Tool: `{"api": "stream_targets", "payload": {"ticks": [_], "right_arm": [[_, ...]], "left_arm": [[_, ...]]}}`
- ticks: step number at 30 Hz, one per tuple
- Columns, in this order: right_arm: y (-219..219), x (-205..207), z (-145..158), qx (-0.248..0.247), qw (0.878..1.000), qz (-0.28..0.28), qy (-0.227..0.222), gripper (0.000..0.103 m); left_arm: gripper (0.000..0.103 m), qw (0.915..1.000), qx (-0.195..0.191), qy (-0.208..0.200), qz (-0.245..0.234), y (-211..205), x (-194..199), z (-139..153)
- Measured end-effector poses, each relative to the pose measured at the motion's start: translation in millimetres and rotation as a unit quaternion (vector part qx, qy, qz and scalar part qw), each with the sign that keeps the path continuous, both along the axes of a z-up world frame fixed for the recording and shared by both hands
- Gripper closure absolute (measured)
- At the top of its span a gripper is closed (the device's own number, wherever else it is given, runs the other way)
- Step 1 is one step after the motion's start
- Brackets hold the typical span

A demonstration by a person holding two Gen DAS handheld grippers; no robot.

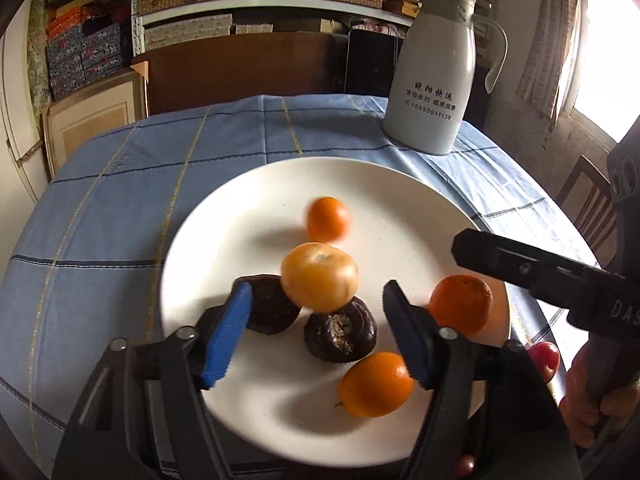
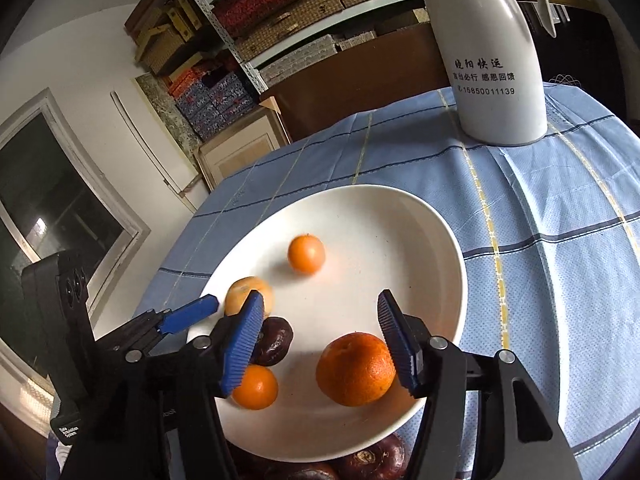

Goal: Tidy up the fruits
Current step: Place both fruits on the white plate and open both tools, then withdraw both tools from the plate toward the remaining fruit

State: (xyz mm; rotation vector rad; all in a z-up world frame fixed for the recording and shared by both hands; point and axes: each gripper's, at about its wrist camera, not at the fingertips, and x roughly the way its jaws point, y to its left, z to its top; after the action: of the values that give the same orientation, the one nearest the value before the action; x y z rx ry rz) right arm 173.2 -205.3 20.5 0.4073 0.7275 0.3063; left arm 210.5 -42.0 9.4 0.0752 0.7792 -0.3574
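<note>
left gripper (image 1: pixel 316 334): blue pads wide apart, holding nothing; it hovers over the near part of the plate, with the pale fruit and a dark fruit between the pads.
right gripper (image 2: pixel 320 346): fingers wide apart, empty; the big orange sits just inside the right pad (image 2: pixel 400 344), whether touching i cannot tell.
plate (image 1: pixel 400 200): white, on the blue checked cloth (image 1: pixel 120 200), carrying all the fruit listed below.
pale fruit (image 1: pixel 319 280): yellow-orange, resting on top of the two dark fruits.
dark fruits: one at left (image 1: pixel 272 304), one at middle (image 1: pixel 340 334), near each other.
small orange (image 1: pixel 327 219): alone toward the far side, blurred.
near orange (image 1: pixel 376 384): by the plate's near edge, beside the left gripper's right pad.
big orange (image 1: pixel 460 305): at the plate's right side.
red fruit (image 1: pixel 544 356): off the plate, by its right rim.
more dark fruits (image 2: pixel 376 456): below the plate's near rim.
jug (image 1: pixel 434 72): white, upright on the cloth behind the plate.
</note>
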Motion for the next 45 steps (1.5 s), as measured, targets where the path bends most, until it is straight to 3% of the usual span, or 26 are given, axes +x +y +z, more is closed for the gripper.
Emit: {"api": "stream_targets", "payload": {"ticks": [4,6,12,14,17,22,32,41,45], "right_arm": [[-8,-10,-4,-0.016,1.0,-0.018,0.001,0.031],[-15,-13,-6,-0.021,0.999,-0.032,-0.001,0.031],[-45,-32,-5,0.009,0.997,-0.074,-0.007,0.03],[-57,-45,-4,0.02,0.996,-0.091,-0.013,0.024],[-74,-69,-7,0.042,0.992,-0.114,-0.021,0.018],[-86,-97,-20,0.073,0.99,-0.117,-0.008,0.018],[-87,-102,-27,0.087,0.989,-0.12,0.007,0.017],[-85,-98,-30,0.09,0.99,-0.107,0.016,0.016],[-85,-96,-33,0.09,0.99,-0.106,0.024,0.016]], "left_arm": [[0.013,0.9996,0.004,-0.018,0.024,17,-15,2],[0.012,0.999,0.011,-0.02,0.039,26,-21,0],[0.012,0.9975,-0.015,-0.01,0.068,53,-48,-4],[0.01,0.9967,-0.021,-0.013,0.077,63,-63,-4],[0.008,0.9963,-0.031,-0.007,0.08,74,-84,-8],[0.008,0.997,-0.023,0.007,0.074,76,-106,-19],[0.008,0.9985,-0.001,0.034,0.043,50,-92,-31],[0.004,0.9949,0.024,0.069,0.069,54,-70,-45],[0.004,0.9903,0.069,0.071,0.098,63,-81,-49]]}}
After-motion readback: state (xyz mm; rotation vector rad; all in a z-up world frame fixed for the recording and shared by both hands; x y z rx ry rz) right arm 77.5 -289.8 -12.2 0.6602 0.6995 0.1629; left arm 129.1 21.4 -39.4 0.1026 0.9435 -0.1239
